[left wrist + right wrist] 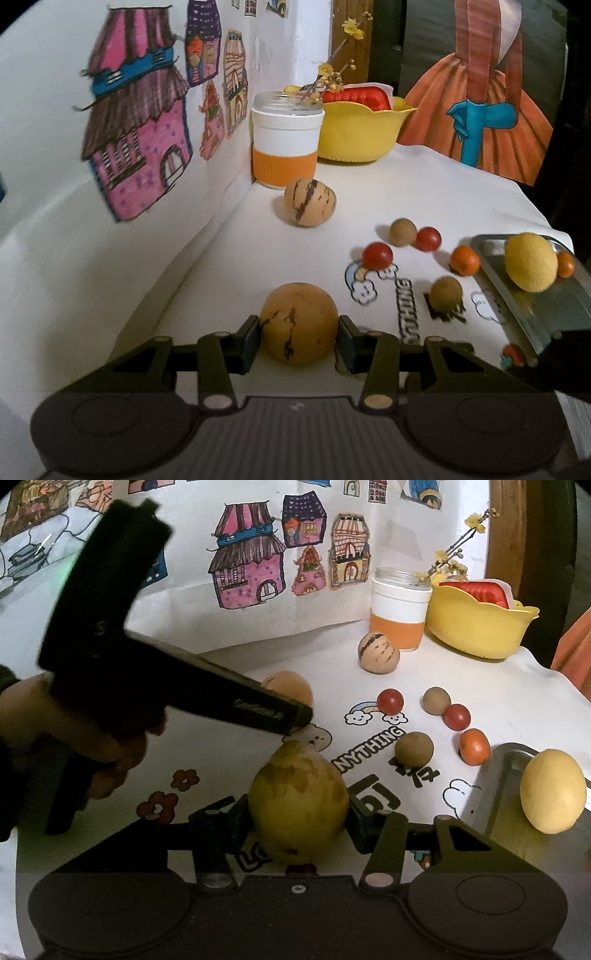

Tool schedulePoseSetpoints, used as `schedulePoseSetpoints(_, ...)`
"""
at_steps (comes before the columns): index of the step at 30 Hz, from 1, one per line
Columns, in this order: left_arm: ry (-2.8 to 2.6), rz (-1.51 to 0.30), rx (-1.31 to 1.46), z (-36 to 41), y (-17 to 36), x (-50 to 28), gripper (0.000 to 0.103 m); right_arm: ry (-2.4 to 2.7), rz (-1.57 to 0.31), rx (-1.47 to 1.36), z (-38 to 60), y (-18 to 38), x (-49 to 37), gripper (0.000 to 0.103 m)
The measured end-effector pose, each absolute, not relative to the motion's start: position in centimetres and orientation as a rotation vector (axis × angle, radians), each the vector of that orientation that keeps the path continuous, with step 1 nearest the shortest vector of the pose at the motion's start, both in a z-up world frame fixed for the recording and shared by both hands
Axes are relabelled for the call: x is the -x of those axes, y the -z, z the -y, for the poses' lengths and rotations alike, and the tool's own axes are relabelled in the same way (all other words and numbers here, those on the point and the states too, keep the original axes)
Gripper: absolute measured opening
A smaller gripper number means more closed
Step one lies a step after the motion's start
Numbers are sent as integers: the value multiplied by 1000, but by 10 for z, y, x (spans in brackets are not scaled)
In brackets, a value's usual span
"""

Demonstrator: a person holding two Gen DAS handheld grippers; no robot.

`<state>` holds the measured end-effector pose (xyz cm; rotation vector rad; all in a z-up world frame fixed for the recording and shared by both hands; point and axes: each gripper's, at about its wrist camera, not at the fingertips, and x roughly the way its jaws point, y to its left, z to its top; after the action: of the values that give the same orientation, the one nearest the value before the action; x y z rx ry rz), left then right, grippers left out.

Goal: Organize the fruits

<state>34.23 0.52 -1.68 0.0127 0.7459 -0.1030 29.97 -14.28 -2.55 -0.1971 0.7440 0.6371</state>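
My left gripper is shut on a round tan fruit with dark streaks, both pads pressing its sides, close to the left wall. A yellow-green pear with brown blotches sits in my right gripper, which is shut on it. To the right a metal tray carries a yellow lemon and a small orange fruit. A second streaked fruit, two red tomatoes, two brown balls and an orange fruit lie loose on the white cloth.
A white cup with an orange band and a yellow bowl stand at the back corner. A wall with house drawings runs along the left. A person's hand holds the left gripper across the right wrist view.
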Motion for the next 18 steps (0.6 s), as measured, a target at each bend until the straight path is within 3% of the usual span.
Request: schedulePoseSetpoints(18, 139, -786, -14, -2, 10, -295, 48, -644, -759, 185, 162, 22, -265, 54)
